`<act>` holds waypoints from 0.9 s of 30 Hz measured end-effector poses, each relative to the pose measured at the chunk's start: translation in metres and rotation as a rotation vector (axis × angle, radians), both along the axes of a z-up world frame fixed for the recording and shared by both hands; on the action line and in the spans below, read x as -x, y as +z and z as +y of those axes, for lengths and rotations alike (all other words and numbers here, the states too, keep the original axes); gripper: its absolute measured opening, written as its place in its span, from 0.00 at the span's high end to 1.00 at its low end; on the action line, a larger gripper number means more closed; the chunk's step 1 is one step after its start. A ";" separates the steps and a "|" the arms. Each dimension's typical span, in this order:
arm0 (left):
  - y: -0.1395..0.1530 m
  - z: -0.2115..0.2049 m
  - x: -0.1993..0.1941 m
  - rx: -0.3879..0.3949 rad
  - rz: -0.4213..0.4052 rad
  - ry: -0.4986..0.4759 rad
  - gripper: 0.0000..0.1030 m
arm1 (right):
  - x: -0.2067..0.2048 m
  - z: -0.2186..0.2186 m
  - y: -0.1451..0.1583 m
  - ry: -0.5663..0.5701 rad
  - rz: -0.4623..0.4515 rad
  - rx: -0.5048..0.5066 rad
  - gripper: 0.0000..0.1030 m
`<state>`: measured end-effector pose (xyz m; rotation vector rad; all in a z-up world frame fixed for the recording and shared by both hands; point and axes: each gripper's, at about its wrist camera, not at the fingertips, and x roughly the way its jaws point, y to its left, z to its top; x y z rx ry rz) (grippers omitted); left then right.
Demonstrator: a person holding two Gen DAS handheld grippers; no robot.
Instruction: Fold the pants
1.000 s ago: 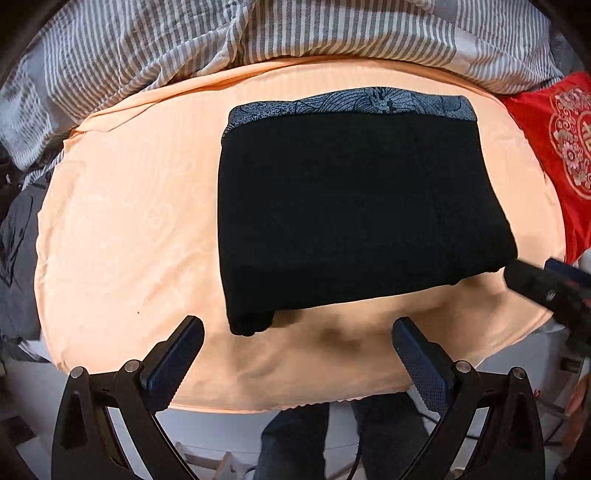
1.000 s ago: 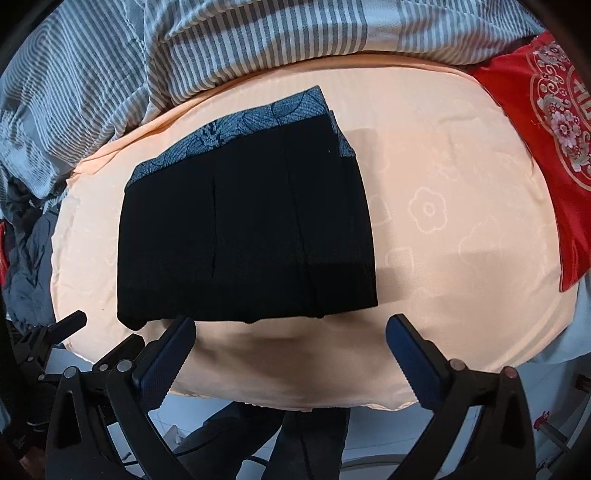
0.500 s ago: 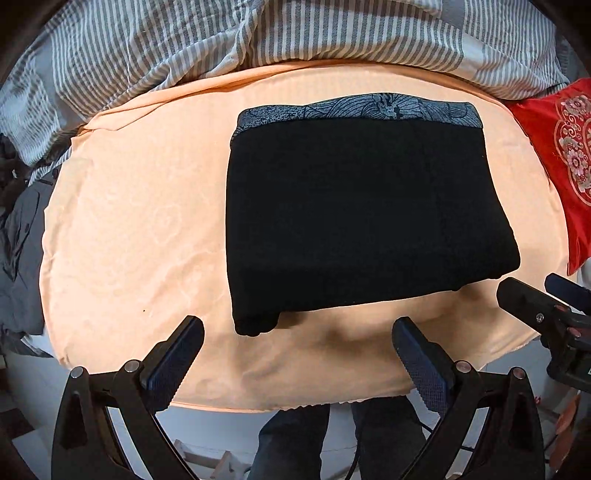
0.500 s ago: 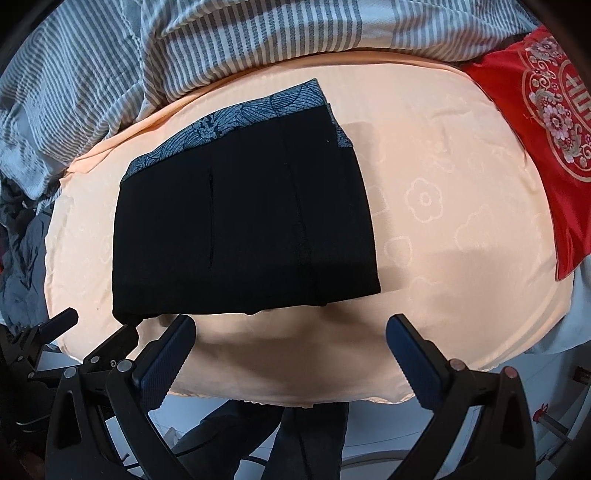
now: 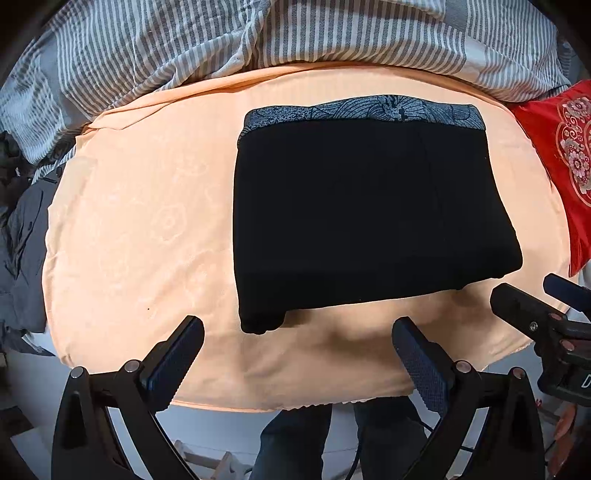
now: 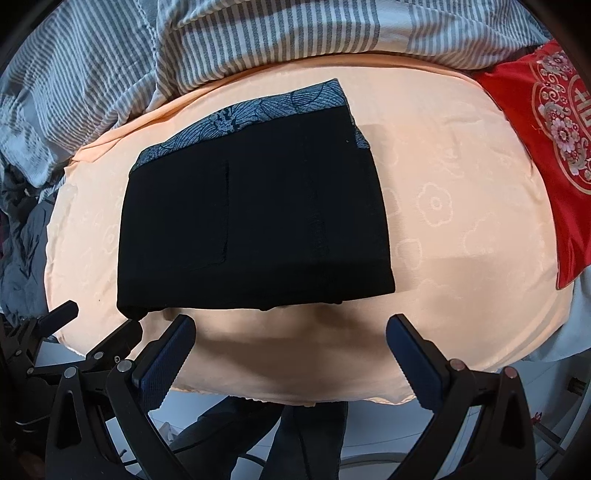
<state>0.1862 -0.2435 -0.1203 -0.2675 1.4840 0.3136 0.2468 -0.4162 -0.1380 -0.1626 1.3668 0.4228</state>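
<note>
The black pants (image 5: pixel 365 218) lie folded into a compact rectangle on the peach sheet, with a grey-blue patterned waistband along the far edge. They also show in the right wrist view (image 6: pixel 255 221). My left gripper (image 5: pixel 297 341) is open and empty, hovering near the pants' front edge. My right gripper (image 6: pixel 291 338) is open and empty, also just in front of the pants. The right gripper shows at the right of the left wrist view (image 5: pixel 543 314); the left gripper shows at the lower left of the right wrist view (image 6: pixel 81 332).
The peach sheet (image 5: pixel 140 229) covers the bed. A grey striped duvet (image 5: pixel 258 33) is bunched along the far side. A red embroidered cushion (image 6: pixel 546 122) lies at the right. Dark clothes (image 5: pixel 22 236) hang at the left edge. A person's legs (image 5: pixel 295 443) stand below.
Both grippers have drawn back slightly from the folded pants, staying open. The pants have not moved.
</note>
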 end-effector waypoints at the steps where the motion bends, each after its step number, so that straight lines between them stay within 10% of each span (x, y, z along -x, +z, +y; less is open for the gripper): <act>1: 0.000 0.000 0.000 0.001 0.000 0.001 0.01 | 0.000 0.000 0.000 0.000 0.002 -0.001 0.00; 27: -0.003 -0.002 -0.002 -0.001 0.006 -0.010 0.01 | 0.001 0.005 -0.001 0.018 -0.015 0.015 0.00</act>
